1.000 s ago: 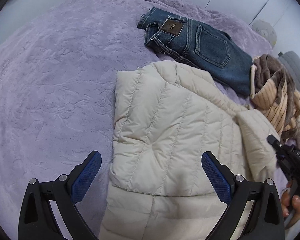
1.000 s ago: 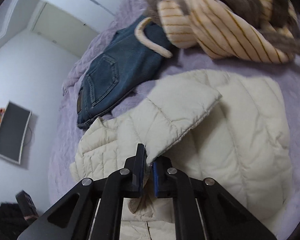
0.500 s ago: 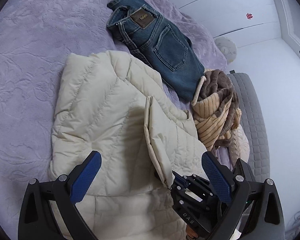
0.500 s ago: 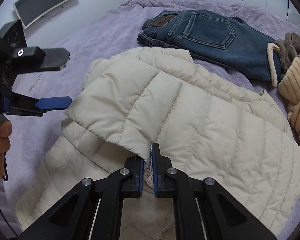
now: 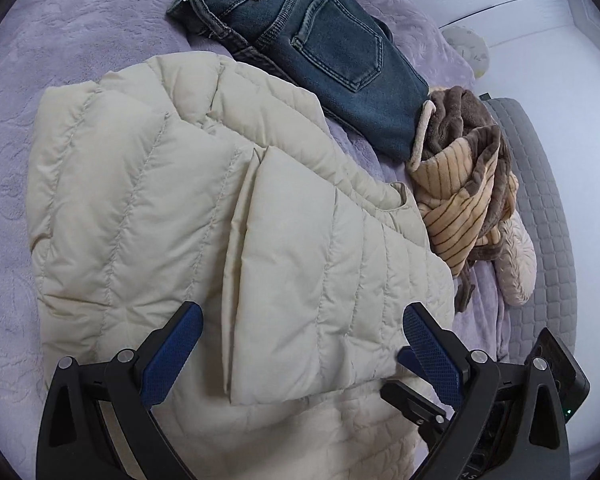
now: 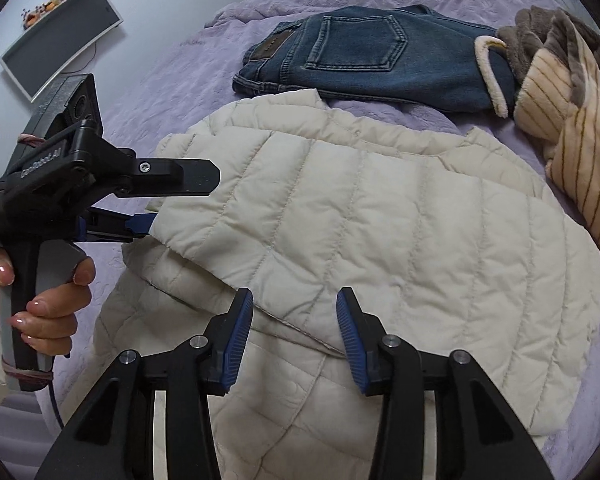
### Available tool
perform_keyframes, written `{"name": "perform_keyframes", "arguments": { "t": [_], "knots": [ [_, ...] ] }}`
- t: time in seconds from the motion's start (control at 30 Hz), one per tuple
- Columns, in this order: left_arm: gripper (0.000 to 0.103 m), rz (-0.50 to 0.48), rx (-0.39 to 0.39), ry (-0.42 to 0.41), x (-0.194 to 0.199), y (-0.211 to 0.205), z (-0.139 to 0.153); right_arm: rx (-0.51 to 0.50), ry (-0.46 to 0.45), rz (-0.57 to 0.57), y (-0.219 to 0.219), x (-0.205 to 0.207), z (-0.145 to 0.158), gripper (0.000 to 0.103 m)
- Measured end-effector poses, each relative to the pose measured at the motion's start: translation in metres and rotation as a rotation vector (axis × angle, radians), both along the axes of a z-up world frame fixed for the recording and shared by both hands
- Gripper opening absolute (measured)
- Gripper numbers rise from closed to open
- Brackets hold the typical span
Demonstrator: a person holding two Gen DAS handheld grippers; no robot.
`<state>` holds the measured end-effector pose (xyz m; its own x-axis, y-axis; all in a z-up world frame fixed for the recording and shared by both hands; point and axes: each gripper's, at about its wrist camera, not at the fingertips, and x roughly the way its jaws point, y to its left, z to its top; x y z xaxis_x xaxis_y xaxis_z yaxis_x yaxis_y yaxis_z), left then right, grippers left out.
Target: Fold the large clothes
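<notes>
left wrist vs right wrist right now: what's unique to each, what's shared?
Left wrist only: the grey quilted cushion at the bed's edge, a pale fluffy item beside it, and the right gripper low at the jacket's edge.

Right wrist only: the wall monitor, and the hand holding the left gripper, open, beside the folded sleeve.

Both: the cream puffer jacket with a sleeve folded over, the jeans, the striped fleece garment and the purple bedspread.

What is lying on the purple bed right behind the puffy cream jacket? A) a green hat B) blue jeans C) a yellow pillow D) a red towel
B: folded blue jeans lie on the purple bedspread just beyond the cream jacket.
</notes>
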<state>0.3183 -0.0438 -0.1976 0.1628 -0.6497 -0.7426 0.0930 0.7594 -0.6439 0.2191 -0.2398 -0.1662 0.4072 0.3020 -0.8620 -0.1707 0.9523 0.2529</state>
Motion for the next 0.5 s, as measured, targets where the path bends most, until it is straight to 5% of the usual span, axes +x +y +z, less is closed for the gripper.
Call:
{"name": "perform_keyframes", "arguments": {
  "t": [0.1, 0.13, 0.17, 0.33, 0.5],
  "knots": [
    [0.056, -0.012, 0.048, -0.015, 0.004, -0.009, 0.003, -0.003, -0.003, -0.069, -0.028, -0.009, 0.006, 0.047],
    [0.026, -0.025, 0.048, -0.005, 0.005, -0.012, 0.002, -0.002, -0.005, -0.104, -0.041, -0.012, 0.007, 0.047],
    [0.009, -0.034, 0.031, 0.009, 0.006, -0.014, 0.0, 0.007, -0.007, -0.141, -0.054, -0.014, 0.008, 0.047],
    [0.009, -0.004, -0.016, -0.06, -0.009, -0.002, 0.016, 0.12, 0.025, -0.413, -0.137, -0.029, 0.004, 0.047],
    [0.009, 0.067, 0.02, -0.012, -0.016, 0.026, 0.0, 0.231, 0.014, -0.598, -0.183, -0.056, 0.003, 0.048]
  ]
}}
